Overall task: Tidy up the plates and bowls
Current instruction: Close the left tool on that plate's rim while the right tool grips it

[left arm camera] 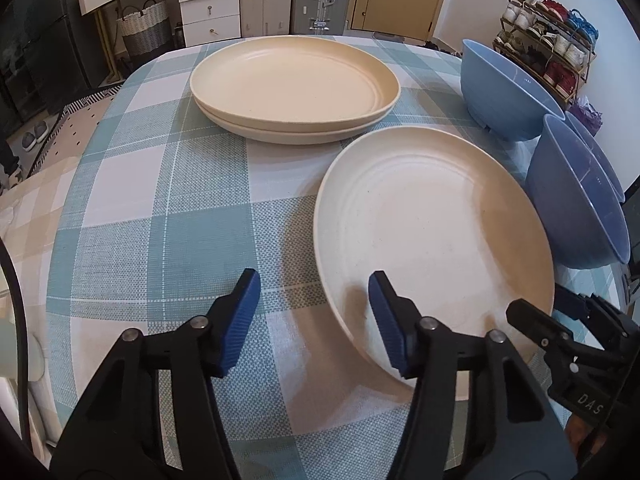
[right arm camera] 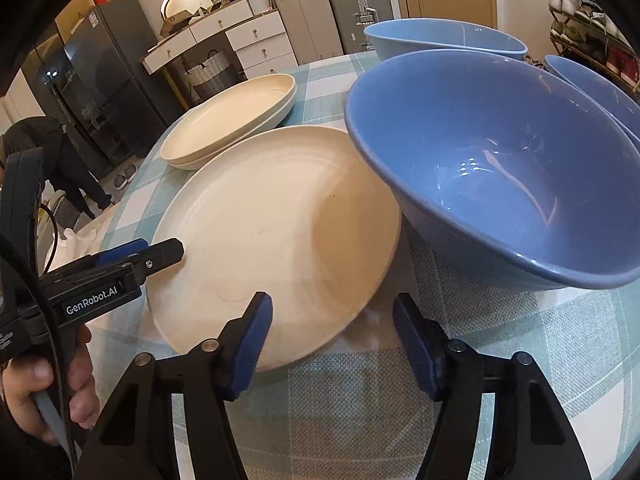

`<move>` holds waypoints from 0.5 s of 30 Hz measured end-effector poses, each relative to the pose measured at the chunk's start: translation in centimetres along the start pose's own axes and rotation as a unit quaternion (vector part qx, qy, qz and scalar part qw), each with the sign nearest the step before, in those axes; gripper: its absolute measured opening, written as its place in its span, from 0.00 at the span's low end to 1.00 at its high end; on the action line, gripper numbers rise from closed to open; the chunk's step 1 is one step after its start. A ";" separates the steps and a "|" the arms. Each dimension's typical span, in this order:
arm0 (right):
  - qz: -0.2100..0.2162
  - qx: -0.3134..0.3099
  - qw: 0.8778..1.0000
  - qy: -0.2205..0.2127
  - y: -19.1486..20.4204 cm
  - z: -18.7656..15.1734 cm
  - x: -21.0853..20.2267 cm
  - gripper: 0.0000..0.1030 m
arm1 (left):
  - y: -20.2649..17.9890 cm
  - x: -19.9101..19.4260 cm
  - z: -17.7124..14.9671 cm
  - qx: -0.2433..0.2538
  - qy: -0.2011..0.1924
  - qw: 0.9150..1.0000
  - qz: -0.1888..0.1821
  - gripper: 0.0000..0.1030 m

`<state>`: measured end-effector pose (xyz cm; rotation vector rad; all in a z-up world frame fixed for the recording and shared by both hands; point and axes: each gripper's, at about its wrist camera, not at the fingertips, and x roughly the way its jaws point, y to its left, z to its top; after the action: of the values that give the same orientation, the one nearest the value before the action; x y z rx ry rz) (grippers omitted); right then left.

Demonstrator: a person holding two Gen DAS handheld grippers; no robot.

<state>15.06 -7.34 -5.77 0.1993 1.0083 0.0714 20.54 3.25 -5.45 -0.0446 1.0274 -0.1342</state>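
**Both tools straddling the near plate's rim**

The desk (left arm camera: 168,216), under a blue-and-white checked cloth, is carrying a single cream plate (left arm camera: 432,236) nearest the cameras, a stack of two cream plates (left arm camera: 294,80) behind it, and three blue bowls (right arm camera: 492,168) to the right.

Left tool (left arm camera: 314,312): jaws are standing partly apart, straddling the single plate's left-near rim, one finger over the plate, the other over bare cloth. The pads are not pressing on the rim; nothing is being held.

Right tool (right arm camera: 332,340): jaws are likewise standing apart at the plate's near-right rim, one finger over the plate, the other over cloth. No grip seen.

Edges and room: the single plate is sitting near the desk's front edge. Open cloth is lying to its left and between it and the stack. On the right, the nearest bowl's rim is overhanging the plate's edge; whether they are touching I cannot tell.

View differences: the left wrist view is showing a shoe rack (left arm camera: 548,40) at the right wall. The right wrist view is showing the hand (right arm camera: 48,384) holding the left tool, and a person bending down by a dark fridge (right arm camera: 108,92).
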 end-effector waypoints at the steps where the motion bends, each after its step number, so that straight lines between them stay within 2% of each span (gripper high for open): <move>1: -0.006 -0.003 1.000 -0.003 0.1 0.0 0.1 0.58 | -0.1 0.2 0.0 0.003 0.001 1.000 0.002 0.47; 5: -0.016 -0.009 1.000 -0.007 0.6 0.1 0.5 0.52 | -0.4 0.5 0.1 0.009 0.000 1.000 -0.001 0.39; 10: -0.033 -0.017 0.999 -0.012 0.9 0.3 1.0 0.44 | -1.2 0.5 0.1 0.026 -0.005 1.000 -0.002 0.22; 12: -0.033 -0.022 0.999 -0.014 1.2 0.5 1.3 0.42 | -1.6 0.4 0.1 0.036 -0.008 0.999 -0.001 0.18; 15: -0.033 -0.029 0.999 -0.016 1.6 0.6 1.6 0.42 | -1.9 0.4 0.0 0.043 -0.011 0.999 0.008 0.18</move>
<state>16.51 -5.63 -6.51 0.1135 0.9790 0.0375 20.57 1.31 -5.57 0.0400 0.9978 -0.1637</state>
